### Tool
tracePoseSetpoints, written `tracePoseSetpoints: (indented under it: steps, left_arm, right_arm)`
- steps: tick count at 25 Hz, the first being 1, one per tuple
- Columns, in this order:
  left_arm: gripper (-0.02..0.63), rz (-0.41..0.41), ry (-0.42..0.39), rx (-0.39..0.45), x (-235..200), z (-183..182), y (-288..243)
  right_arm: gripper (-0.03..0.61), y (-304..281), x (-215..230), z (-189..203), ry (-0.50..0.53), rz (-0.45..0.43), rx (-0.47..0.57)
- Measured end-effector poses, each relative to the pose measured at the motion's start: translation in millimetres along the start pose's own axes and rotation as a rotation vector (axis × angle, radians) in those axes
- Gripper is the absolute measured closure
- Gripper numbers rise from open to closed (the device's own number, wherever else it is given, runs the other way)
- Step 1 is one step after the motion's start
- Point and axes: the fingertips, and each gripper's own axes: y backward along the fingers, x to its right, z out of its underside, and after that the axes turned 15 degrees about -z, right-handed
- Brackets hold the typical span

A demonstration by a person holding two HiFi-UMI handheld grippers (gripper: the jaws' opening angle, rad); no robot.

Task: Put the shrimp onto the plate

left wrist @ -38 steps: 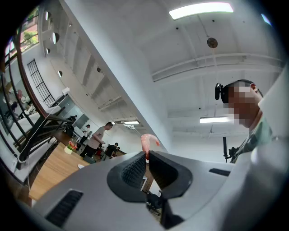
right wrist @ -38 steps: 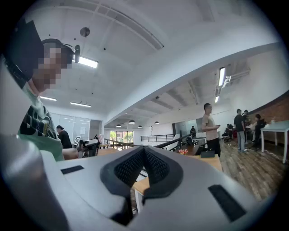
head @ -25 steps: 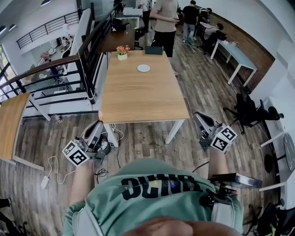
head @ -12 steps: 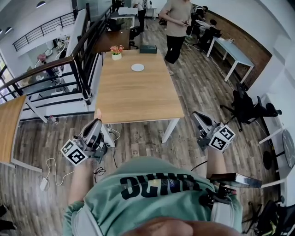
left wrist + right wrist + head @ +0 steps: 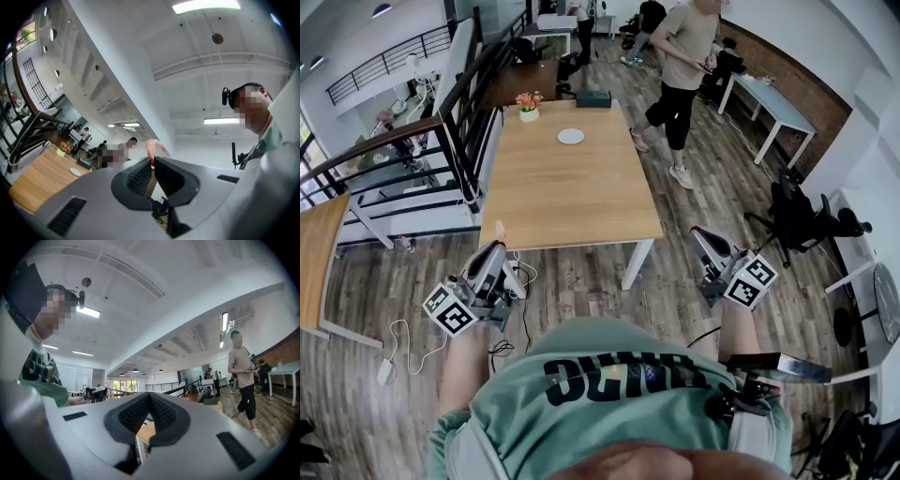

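Ahead stands the wooden table (image 5: 581, 202), with the plate (image 5: 570, 136), a flower pot (image 5: 528, 106) and a black box (image 5: 593, 97) at its far end. A person (image 5: 682, 70) is mid-stride beside it. My left gripper (image 5: 499, 247) clamps the shrimp (image 5: 500, 231), which protrudes past the fingertips, well apart from the plate. My right gripper (image 5: 703, 236) is closed and empty.

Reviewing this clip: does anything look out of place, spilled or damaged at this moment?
Nothing looks spilled or damaged. One oddity: the shrimp is pinched in the left gripper, short of the table, while the plate looks bare at the table's far end. The right gripper is shut on nothing. A passer-by walks beside the table.
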Motion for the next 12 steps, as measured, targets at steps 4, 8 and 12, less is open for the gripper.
tracePoseSetpoints:
  steps: [4,8,12]
  left_arm:
    - [0.591,-0.002,0.008,-0.008,20,14,-14]
    - [0.591,0.004,0.01,-0.027,43,29,-28]
    - [0.591,0.013,0.013,-0.05,60,44,-41]
  right_arm:
    - [0.572,25,6,-4,-0.002,-0.018,0.004]
    - [0.572,53,12,-5,-0.014,-0.021,0.016]
    - [0.572,76,19,0,-0.033,-0.019,0.028]
